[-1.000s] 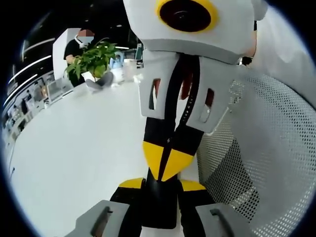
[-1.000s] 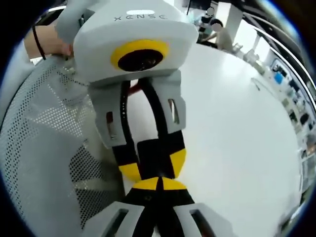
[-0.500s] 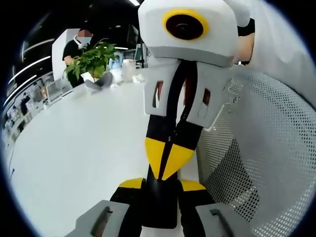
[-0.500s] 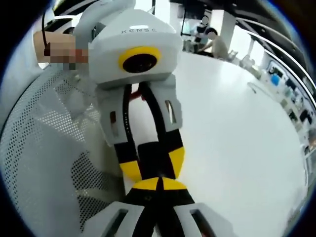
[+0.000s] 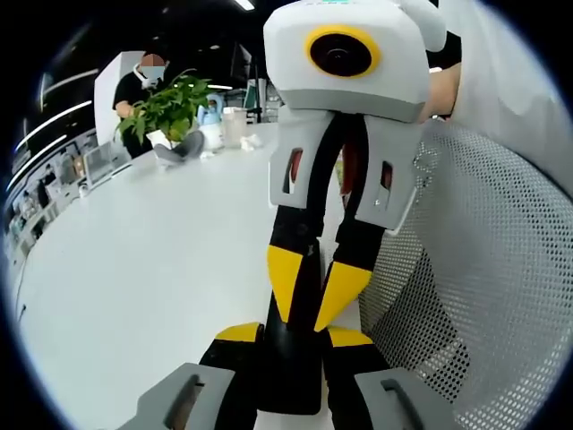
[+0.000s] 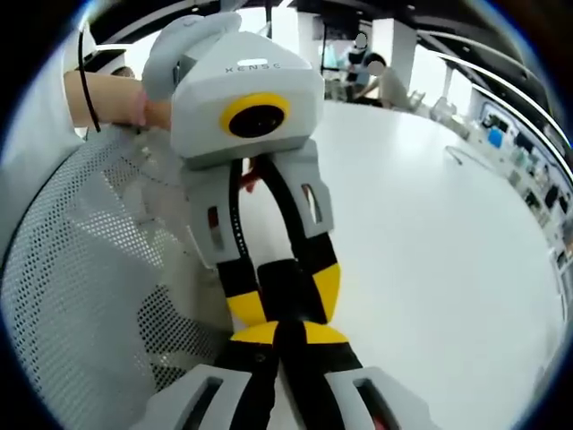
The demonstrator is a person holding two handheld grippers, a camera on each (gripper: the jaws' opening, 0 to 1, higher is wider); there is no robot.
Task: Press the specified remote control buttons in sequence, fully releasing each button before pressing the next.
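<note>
A slim black remote is clamped between the yellow-tipped jaws of my left gripper. In the right gripper view the left gripper reaches in from above with the remote between its tips. My right gripper comes down from the top of the left gripper view. Its yellow tips stand slightly apart right over the remote's far end. In its own view the right gripper shows a narrow dark gap between its tips. The remote's buttons are hidden.
Both grippers hover over a white table. A white mesh chair back stands close beside them. A potted plant and a person are at the far end. A hand holds the left gripper.
The right gripper's tips, pressed together a second ago, have parted a little and the gripper has drawn back slightly. The left gripper keeps its hold on the remote.
</note>
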